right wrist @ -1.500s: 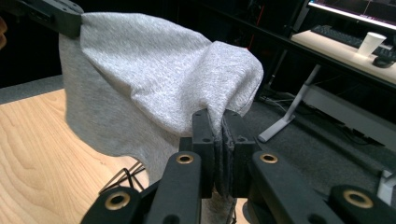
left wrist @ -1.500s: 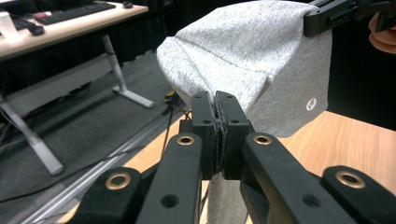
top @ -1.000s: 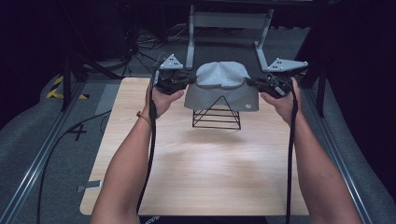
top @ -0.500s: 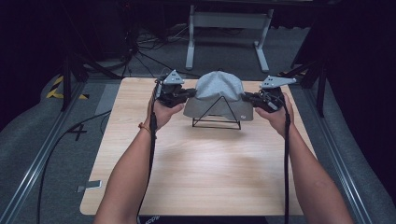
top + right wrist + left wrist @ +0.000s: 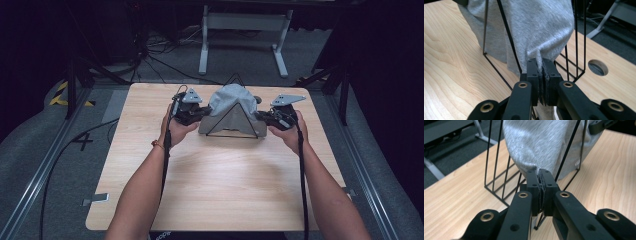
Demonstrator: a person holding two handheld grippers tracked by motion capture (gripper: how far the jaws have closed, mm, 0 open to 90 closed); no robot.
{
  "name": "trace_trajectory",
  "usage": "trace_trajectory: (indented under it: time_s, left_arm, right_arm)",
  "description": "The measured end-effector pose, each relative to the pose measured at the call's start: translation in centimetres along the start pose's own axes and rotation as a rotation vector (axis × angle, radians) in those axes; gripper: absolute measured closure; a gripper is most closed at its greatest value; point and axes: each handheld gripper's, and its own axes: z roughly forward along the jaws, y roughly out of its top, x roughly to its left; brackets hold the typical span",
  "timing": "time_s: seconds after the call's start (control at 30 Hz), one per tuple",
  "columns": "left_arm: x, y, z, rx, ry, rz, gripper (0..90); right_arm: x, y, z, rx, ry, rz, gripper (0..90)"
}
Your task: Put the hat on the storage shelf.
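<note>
A grey fabric garment [image 5: 231, 107] hangs draped over a black wire rack [image 5: 233, 132] shaped like a tent, at the far middle of the wooden table [image 5: 215, 185]. My left gripper [image 5: 202, 114] is at the garment's left edge, shut on a pinch of the grey cloth [image 5: 536, 145]. On the opposite edge my right gripper [image 5: 260, 116] is shut on the cloth [image 5: 541, 27] too. In both gripper views the cloth bunches between the black pads [image 5: 533, 185] [image 5: 532, 72], and the rack's wires [image 5: 496, 167] [image 5: 507, 32] run across the fabric.
A round hole [image 5: 598, 67] is cut in the tabletop beyond the rack. A white stand [image 5: 242, 30] and several cables lie on the dark floor past the table's far edge. Metal rails [image 5: 45, 170] flank the table on both sides.
Both hands have sunk with the garment, which was held above the rack's peak and now drapes down over it. The cloth has gone from a wide flat shape to a tent shape.
</note>
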Motion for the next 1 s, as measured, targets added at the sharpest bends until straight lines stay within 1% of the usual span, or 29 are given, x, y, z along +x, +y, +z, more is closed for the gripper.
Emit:
trace_trajectory:
  time_s: [0.1,0.13,0.17,0.23,0.27,0.3,0.33,0.37,0.43,0.6,0.73,0.83,0.87,0.9,1.0]
  left_arm:
    - [0.0,-0.3,0.4,0.016,0.001,0.001,87.5]
    - [-0.1,-0.4,0.5,0.025,0.006,0.011,87.5]
    - [-0.2,-0.5,0.7,0.026,0.006,0.004,87.5]
    - [-0.3,-0.7,1.1,0.04,0.004,0.013,87.5]
    - [-0.4,-0.7,1.2,0.051,0.008,0.022,87.5]
    - [-0.5,-0.9,1.6,0.076,0.013,0.038,87.5]
    - [-0.5,-0.9,1.6,0.076,0.013,0.038,87.4]
    - [-0.5,-1.0,1.8,0.083,0.016,0.042,87.4]
    - [-0.5,-1.2,2.1,0.092,0.01,0.029,87.5]
    - [-0.6,-1.5,2.6,0.105,0.013,0.036,87.4]
    - [-0.7,-1.9,3.1,0.112,0.011,0.035,87.4]
    - [-0.8,-2.3,3.5,0.108,0.01,0.018,87.5]
    - [-0.8,-2.3,3.5,0.108,0.01,0.018,87.4]
    - [-0.7,-2.4,3.6,0.099,0.009,0.006,87.4]
    - [-0.6,-2.4,3.4,0.091,0.016,0.0,87.3]
  right_arm:
    - [-0.1,-0.5,0.4,0.015,0.0,0.015,85.3]
    - [-0.1,-0.7,0.6,0.021,-0.002,0.017,85.3]
    - [-0.2,-0.8,0.7,0.026,-0.005,0.018,85.3]
    - [-0.3,-1.2,1.0,0.039,-0.01,0.024,85.3]
    - [-0.4,-1.6,1.4,0.051,-0.014,0.037,85.3]
    - [-0.4,-1.8,1.7,0.058,-0.017,0.036,85.3]
    - [-0.4,-1.8,1.7,0.058,-0.017,0.036,85.3]
    - [-0.4,-2.3,2.1,0.071,-0.022,0.043,85.3]
    - [-0.4,-2.6,2.4,0.076,-0.025,0.045,85.3]
    - [-0.4,-3.1,2.7,0.075,-0.028,0.067,85.3]
    - [-0.2,-3.3,3.0,0.079,-0.037,0.064,85.2]
    - [-0.2,-3.6,3.2,0.077,-0.041,0.073,85.2]
    - [-0.2,-3.6,3.2,0.078,-0.042,0.075,85.2]
    - [-0.2,-3.7,3.2,0.077,-0.044,0.076,85.1]
    - [-0.3,-3.7,3.1,0.074,-0.049,0.074,85.0]
